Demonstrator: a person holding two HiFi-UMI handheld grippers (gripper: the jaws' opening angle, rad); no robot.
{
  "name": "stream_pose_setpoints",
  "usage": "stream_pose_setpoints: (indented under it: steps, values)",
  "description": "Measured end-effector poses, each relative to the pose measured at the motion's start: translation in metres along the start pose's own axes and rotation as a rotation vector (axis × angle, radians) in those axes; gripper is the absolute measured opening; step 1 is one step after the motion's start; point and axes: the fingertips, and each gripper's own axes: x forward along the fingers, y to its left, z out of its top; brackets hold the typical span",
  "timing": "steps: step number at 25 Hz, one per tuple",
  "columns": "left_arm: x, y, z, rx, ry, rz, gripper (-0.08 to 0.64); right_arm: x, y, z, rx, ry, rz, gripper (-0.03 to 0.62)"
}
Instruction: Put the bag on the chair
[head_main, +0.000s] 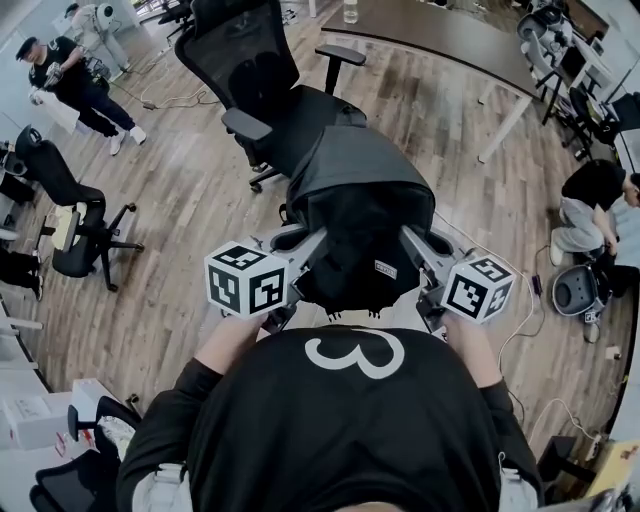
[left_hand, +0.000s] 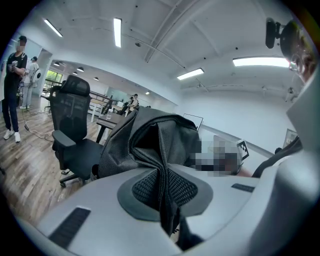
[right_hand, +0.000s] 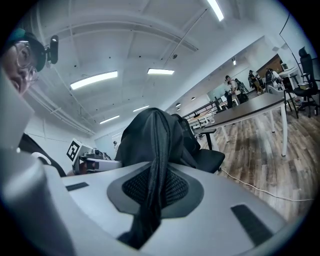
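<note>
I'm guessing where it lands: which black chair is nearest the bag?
The black mesh office chair just beyond the black fabric bag; the low black chair stands far left.

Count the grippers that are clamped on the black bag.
2. The left gripper pinches the bag by the fabric on the person's left, the right gripper on the right. Neither is hidden.

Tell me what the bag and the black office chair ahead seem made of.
The bag: probably woven synthetic fabric, matte dark grey; fine weave grain, soft folds and a zip line show. The chair: back looks like black mesh, partly see-through; seat seems padded fabric; armrests likely matte plastic.
</note>
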Motion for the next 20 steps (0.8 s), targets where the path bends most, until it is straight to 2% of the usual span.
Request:
stream_pose_setpoints:
  steps: [7,20]
  values:
    - [0.025,-0.02,0.005,0.015,0.003,-0.012,0.038,-0.02,-0.023,0.012,-0.012,-0.01,-0.011,0.052]
    - [0.072,0.004,0.013,-0.012,0.03,-0.037,0.038,-0.001,-0.068,0.018,0.01,0.008,-0.042,0.052]
